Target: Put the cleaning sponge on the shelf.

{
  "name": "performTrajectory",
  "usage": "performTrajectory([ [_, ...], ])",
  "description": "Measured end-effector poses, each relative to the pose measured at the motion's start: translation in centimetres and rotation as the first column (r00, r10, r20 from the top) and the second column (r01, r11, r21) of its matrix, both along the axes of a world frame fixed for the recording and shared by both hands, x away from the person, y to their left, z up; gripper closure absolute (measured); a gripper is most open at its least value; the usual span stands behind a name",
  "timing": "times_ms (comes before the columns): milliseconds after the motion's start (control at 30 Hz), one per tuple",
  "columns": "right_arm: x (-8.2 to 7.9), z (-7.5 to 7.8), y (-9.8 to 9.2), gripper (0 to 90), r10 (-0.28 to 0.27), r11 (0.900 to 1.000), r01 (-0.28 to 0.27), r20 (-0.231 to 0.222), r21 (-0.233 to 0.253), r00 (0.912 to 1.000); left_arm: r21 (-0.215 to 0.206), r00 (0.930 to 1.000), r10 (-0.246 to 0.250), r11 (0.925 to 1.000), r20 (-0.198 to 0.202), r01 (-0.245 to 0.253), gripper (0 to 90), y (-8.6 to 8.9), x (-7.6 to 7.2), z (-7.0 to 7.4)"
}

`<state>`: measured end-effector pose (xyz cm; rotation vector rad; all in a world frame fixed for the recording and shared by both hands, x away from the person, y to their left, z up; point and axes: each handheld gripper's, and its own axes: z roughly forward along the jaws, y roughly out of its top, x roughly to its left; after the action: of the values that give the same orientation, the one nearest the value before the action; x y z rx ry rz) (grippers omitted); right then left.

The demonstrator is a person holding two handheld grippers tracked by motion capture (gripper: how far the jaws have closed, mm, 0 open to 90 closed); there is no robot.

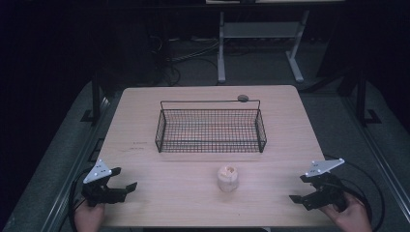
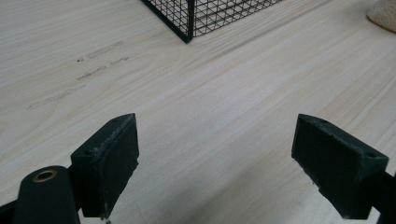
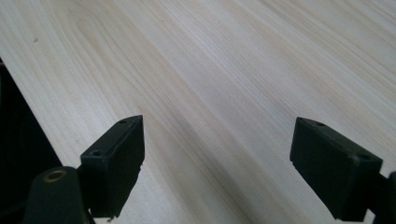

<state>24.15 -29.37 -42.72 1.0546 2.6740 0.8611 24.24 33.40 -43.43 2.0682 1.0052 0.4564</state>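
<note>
A pale, rounded object [image 1: 227, 178] is seen standing on the light wooden tabletop [image 1: 290, 130], near the front edge and about midway between the two hands; what it is cannot be told from the pictures. Just behind it, toward the middle of the tabletop, a black wire basket [image 1: 211, 126] is placed, with its handle raised along the far side and nothing visible inside. The left hand-held gripper [image 1: 124, 180] is held at the front left corner of the tabletop, well apart from the pale object, and its jaws are spread wide with nothing between them. In the left gripper view, a corner of the wire basket [image 2: 201, 16] is shown at the top and an edge of the pale object [image 2: 384, 14] at the upper right, beyond the spread left hand-held gripper [image 2: 215, 165]. The right hand-held gripper [image 1: 300, 189] is held at the front right corner, likewise well apart from the object, and its jaws are also spread and empty. In the right gripper view, bare wood grain is seen between the jaws of the right hand-held gripper [image 3: 215, 165].
</note>
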Motion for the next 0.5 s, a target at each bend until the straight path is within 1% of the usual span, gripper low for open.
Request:
performTrajectory([
  [100,0.0,0.2,0.2,17.4,0.01,1.0,-0.01,0.005,0.003,0.9999,0.0,1.0,-0.001,1.0,-0.003,0.001,13.7,-0.1,0.1,0.0],
  [133,0.0,0.3,0.3,17.4,0.015,1.0,-0.015,0.01,-0.002,0.9998,0.005,1.0,-0.006,1.0,-0.004,0.006,13.7,-0.2,0.1,0.0],
  [300,0.1,0.3,0.7,17.4,0.021,1.0,-0.021,-0.004,0.005,0.9998,0.0,0.9999,-0.012,0.9999,-0.004,0.012,13.7,-0.4,0.1,-0.1],
  [333,0.1,0.4,1.0,17.4,0.034,0.999,-0.034,-0.008,-0.001,0.9994,0.009,0.9998,-0.018,0.9998,-0.002,0.018,13.7,-0.5,0.2,-0.1],
  [467,0.2,0.7,1.8,17.4,0.062,0.998,-0.062,-0.008,-0.004,0.998,0.001,0.9999,-0.017,0.9999,-0.001,0.017,13.7,-0.6,0.1,-0.1],
  [500,0.2,0.7,1.8,17.4,0.062,0.998,-0.062,-0.008,-0.004,0.998,0.001,0.9999,-0.017,0.9999,-0.001,0.017,13.7,-0.6,0.1,-0.1],
])
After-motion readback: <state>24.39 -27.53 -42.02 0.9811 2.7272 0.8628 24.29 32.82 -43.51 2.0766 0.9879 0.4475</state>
